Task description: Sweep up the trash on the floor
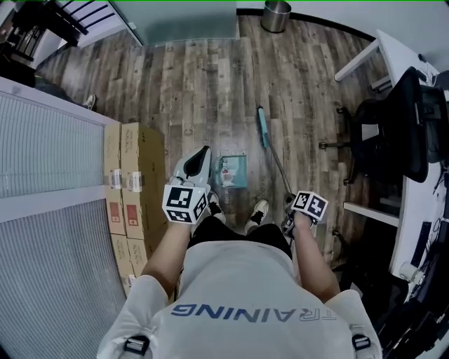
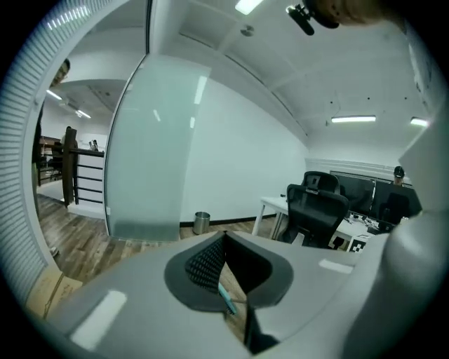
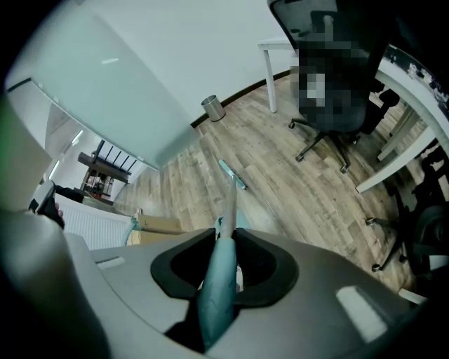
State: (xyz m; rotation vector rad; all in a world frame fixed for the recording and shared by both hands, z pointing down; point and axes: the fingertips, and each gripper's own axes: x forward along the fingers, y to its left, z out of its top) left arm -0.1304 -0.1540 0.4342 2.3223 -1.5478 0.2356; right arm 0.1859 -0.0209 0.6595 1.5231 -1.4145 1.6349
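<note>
A teal dustpan (image 1: pixel 236 170) lies on the wood floor just ahead of the person's shoes, with small bits of trash (image 1: pixel 226 173) in it. The broom's thin handle (image 1: pixel 277 165) slants up from my right gripper (image 1: pixel 291 219) to its teal head (image 1: pixel 263 130) resting on the floor beyond the pan. In the right gripper view my right gripper (image 3: pixel 226 237) is shut on the teal grip of the broom (image 3: pixel 216 280). My left gripper (image 1: pixel 203 153) is raised above the dustpan, its jaws (image 2: pixel 225 236) shut with nothing between them, pointing roughly level across the room.
Cardboard boxes (image 1: pixel 133 184) stand along the ribbed wall on the left. A black office chair (image 1: pixel 393 130) and a white desk (image 1: pixel 414 210) fill the right side. A metal bin (image 1: pixel 276 15) stands by the far wall beside a frosted glass panel (image 2: pixel 151 154).
</note>
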